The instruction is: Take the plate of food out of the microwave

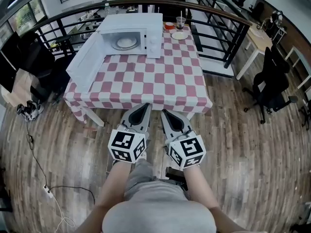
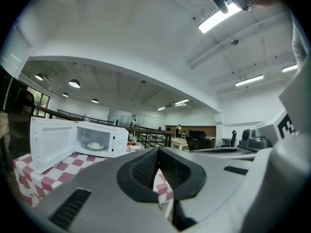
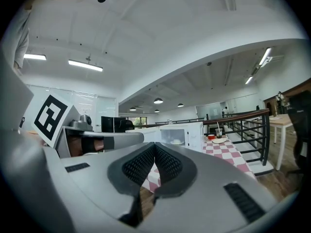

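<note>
A white microwave (image 1: 130, 35) stands at the far side of the red-and-white checked table (image 1: 146, 84), its door (image 1: 90, 62) swung wide open to the left. Inside sits a plate of food (image 1: 126, 43), also seen in the left gripper view (image 2: 95, 146) and the right gripper view (image 3: 176, 141). My left gripper (image 1: 146, 106) and right gripper (image 1: 164, 112) hover side by side over the floor just short of the table's near edge, far from the microwave. Both point level at the table. The left gripper (image 2: 158, 149) and right gripper (image 3: 154, 144) are shut with nothing in them.
A second plate (image 1: 179, 35), a cup with a straw (image 1: 181, 21) and a red bowl (image 1: 169, 25) sit at the table's back right corner. A black railing (image 1: 214, 13) runs behind the table. An office chair (image 1: 272, 84) stands at the right, cables (image 1: 34, 144) lie at the left.
</note>
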{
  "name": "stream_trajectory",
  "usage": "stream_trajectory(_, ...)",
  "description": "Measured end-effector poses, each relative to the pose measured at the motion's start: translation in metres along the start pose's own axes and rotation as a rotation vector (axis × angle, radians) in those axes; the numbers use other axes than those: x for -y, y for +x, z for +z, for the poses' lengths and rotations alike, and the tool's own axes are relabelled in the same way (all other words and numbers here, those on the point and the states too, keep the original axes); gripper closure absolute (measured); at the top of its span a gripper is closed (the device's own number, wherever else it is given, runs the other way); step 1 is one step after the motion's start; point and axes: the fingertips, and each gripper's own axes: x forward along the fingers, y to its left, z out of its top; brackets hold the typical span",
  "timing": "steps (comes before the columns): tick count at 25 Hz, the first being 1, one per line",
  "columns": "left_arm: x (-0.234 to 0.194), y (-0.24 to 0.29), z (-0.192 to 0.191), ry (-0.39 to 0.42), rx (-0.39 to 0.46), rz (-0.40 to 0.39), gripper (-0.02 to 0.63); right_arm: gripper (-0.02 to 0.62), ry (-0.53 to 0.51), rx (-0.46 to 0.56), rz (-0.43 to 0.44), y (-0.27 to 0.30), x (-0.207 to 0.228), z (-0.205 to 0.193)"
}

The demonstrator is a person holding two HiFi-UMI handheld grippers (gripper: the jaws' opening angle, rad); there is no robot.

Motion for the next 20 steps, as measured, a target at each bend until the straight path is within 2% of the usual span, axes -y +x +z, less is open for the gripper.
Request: stream_trajectory(20,-0.138,0.076,0.023,-0.029,-0.008,-0.017,0.606,0.569,0.001,-0.026,-0.021,0.159,0.020,0.009)
